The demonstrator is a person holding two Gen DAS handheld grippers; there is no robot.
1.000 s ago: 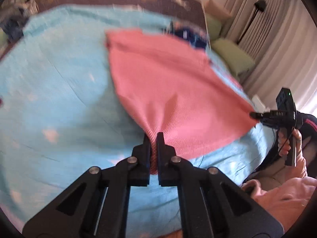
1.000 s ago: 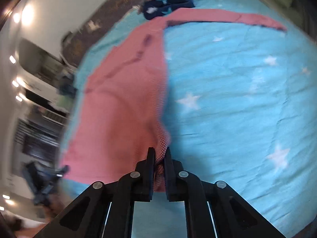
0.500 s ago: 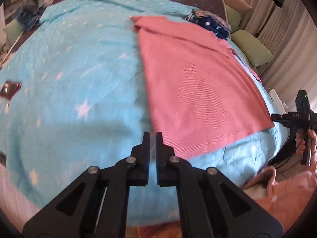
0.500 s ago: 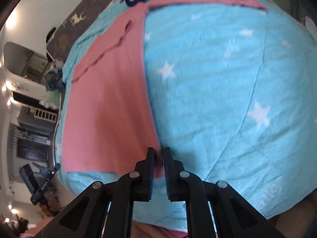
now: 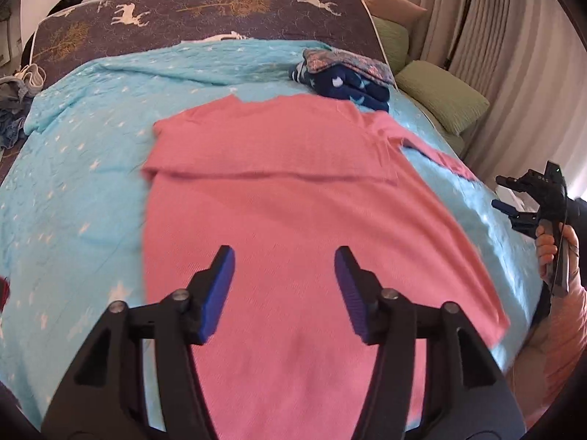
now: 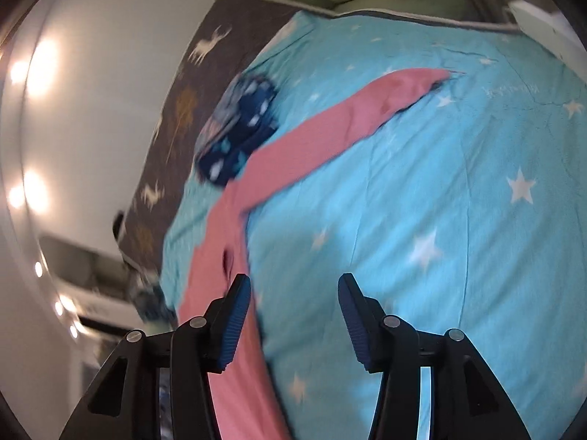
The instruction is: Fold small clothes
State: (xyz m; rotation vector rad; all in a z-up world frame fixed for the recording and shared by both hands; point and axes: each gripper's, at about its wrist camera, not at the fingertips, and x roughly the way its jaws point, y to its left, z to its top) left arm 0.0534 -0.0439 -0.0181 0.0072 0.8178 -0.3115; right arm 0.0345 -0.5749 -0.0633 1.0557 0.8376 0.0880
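A pink long-sleeved top [image 5: 279,212] lies flat on the turquoise star-print blanket [image 5: 80,168], neck toward the headboard, one sleeve folded across its chest. Its other sleeve [image 6: 330,135] stretches out over the blanket in the right wrist view. My left gripper [image 5: 284,256] hovers above the lower part of the top; its jaws are opening and nothing is between them. My right gripper [image 6: 293,282] hangs over the top's right edge and the blanket, its jaws opening too, with nothing held. A hand holds that right gripper [image 5: 513,198] at the bed's right side in the left wrist view.
A folded pile of navy star-print clothes [image 5: 341,77] sits near the headboard, just beyond the top's shoulder. Green pillows [image 5: 440,99] and curtains stand to the right. A dark deer-print headboard [image 5: 205,11] runs across the back. Loose clothes [image 5: 14,110] lie at the far left.
Both grippers let go of the pink top's hem and spread their jaws. The top now lies flat. The left gripper swung over the top, and the right gripper rolled and moved toward the sleeve.
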